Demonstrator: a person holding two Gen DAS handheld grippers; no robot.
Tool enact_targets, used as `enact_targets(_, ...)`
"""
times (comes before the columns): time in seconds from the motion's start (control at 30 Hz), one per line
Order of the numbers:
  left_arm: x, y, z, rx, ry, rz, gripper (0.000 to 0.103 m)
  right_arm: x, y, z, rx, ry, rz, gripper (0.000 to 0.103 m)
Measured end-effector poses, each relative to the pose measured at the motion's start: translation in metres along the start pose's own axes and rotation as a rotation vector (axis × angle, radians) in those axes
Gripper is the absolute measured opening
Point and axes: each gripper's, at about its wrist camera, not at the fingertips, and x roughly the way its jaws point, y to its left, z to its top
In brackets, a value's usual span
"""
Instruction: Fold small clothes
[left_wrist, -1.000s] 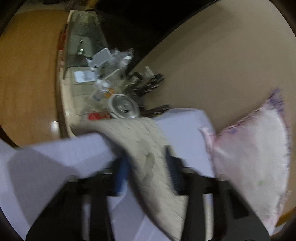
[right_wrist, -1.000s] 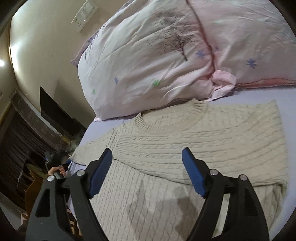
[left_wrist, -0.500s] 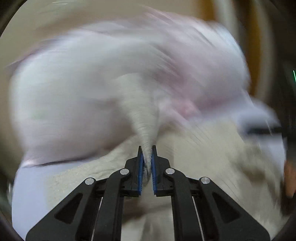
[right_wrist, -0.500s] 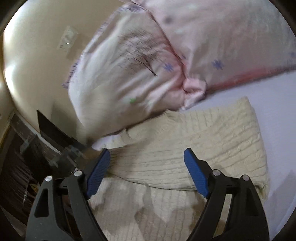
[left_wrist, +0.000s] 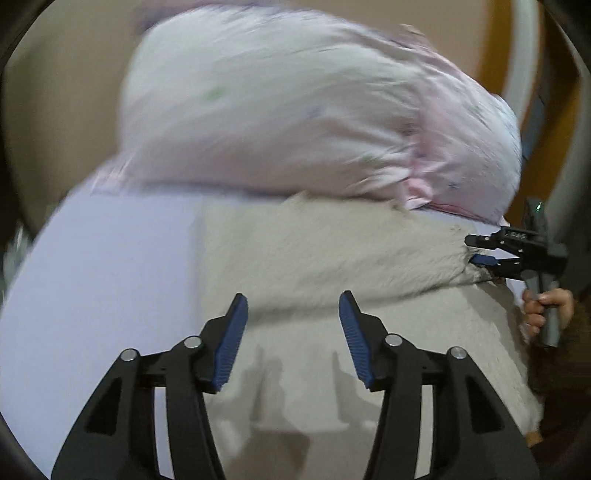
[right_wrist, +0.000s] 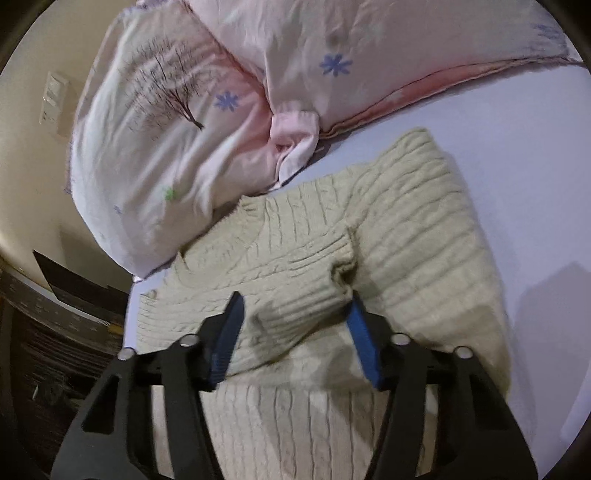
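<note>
A cream cable-knit sweater (right_wrist: 406, 236) lies on a lilac bed sheet (right_wrist: 517, 122), with both sleeves folded across its chest. It also shows, blurred, in the left wrist view (left_wrist: 314, 251). My left gripper (left_wrist: 291, 332) is open and empty just above the sweater's body. My right gripper (right_wrist: 295, 332) is open, its jaws standing either side of the cuff (right_wrist: 343, 273) of the folded sleeve. In the left wrist view the right gripper (left_wrist: 476, 251) is at the sweater's right edge, held by a hand (left_wrist: 546, 306).
Two pink floral pillows (right_wrist: 177, 122) lie against the wall just beyond the sweater's collar; they also show in the left wrist view (left_wrist: 295, 110). Bare sheet (left_wrist: 103, 277) lies left of the sweater. A dark cluttered shelf (right_wrist: 55, 314) stands past the bed's left edge.
My left gripper carried the left sleeve across the sweater, then opened and let it go. My right gripper stayed open and moved forward around the sleeve cuff.
</note>
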Motion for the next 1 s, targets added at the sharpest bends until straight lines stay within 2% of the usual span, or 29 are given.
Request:
enact_targets(0.03, -0.004, 0.005, -0.008, -0.036, 0.012, -0.006, 0.053, 0.001, 0.002, 0.002, -0.013, -0.009, 0.015, 0.012)
enact_targets(0.13, -0.017, 0.03, -0.034, -0.137, 0.031, -0.049, 0.055, -0.027, 0.003, 0.008, -0.001, -0.141, 0.014, 0.011)
enact_targets(0.2, -0.02, 0.037, -0.049, -0.178, 0.046, -0.099, 0.058, -0.049, -0.003, 0.012, 0.02, -0.226, -0.069, 0.012)
enact_targets(0.23, -0.023, 0.042, -0.054, -0.188, 0.053, -0.115, 0.059, -0.052, -0.005, 0.013, 0.022, -0.223, -0.098, 0.012)
enact_targets(0.3, -0.021, 0.042, -0.065, -0.201, 0.084, -0.159, 0.06, -0.055, -0.01, 0.011, 0.048, -0.16, -0.127, 0.024)
enact_targets(0.33, -0.019, 0.041, -0.069, -0.205, 0.096, -0.168, 0.06, -0.059, -0.011, 0.008, 0.056, -0.138, -0.127, 0.038)
enact_targets(0.37, -0.018, 0.041, -0.073, -0.21, 0.105, -0.177, 0.06, -0.066, -0.011, 0.004, 0.053, -0.129, -0.13, 0.057)
enact_targets(0.4, -0.021, 0.041, -0.076, -0.21, 0.091, -0.184, 0.062, -0.08, -0.01, -0.005, 0.036, -0.136, -0.149, 0.065)
enact_targets(0.43, -0.025, 0.042, -0.08, -0.215, 0.09, -0.197, 0.062, -0.09, -0.01, -0.009, 0.028, -0.141, -0.165, 0.07)
enact_targets(0.57, -0.036, 0.042, -0.093, -0.233, 0.076, -0.242, 0.062, -0.12, -0.034, -0.047, 0.056, -0.1, -0.205, 0.069)
enact_targets(0.6, -0.039, 0.041, -0.099, -0.24, 0.074, -0.267, 0.061, -0.122, -0.042, -0.058, 0.068, -0.067, -0.195, 0.066)
enact_targets(0.63, -0.041, 0.04, -0.104, -0.249, 0.075, -0.293, 0.057, -0.124, -0.049, -0.071, 0.073, -0.036, -0.17, 0.057)
enact_targets(0.7, -0.045, 0.038, -0.116, -0.268, 0.084, -0.349, 0.047, -0.131, -0.049, -0.096, 0.05, -0.012, -0.098, 0.053)
enact_targets(0.73, -0.047, 0.036, -0.121, -0.268, 0.082, -0.358, 0.042, -0.133, -0.049, -0.107, 0.049, 0.016, -0.052, 0.048)
enact_targets(0.77, -0.05, 0.034, -0.128, -0.266, 0.08, -0.371, 0.04, -0.134, -0.05, -0.12, 0.051, 0.045, 0.015, 0.046)
enact_targets(0.87, -0.058, 0.036, -0.149, -0.313, 0.075, -0.453, 0.039, -0.145, -0.055, -0.166, 0.027, 0.095, 0.178, 0.046)
enact_targets(0.93, -0.063, 0.037, -0.16, -0.347, 0.066, -0.498, 0.039, -0.153, -0.06, -0.184, 0.034, 0.119, 0.271, 0.04)
enact_targets(0.97, -0.065, 0.036, -0.165, -0.36, 0.065, -0.52, 0.039, -0.157, -0.062, -0.196, 0.032, 0.136, 0.304, 0.043)
enact_targets(1.0, -0.065, 0.035, -0.167, -0.364, 0.068, -0.529, 0.039, -0.158, -0.061, -0.203, 0.021, 0.155, 0.302, 0.043)
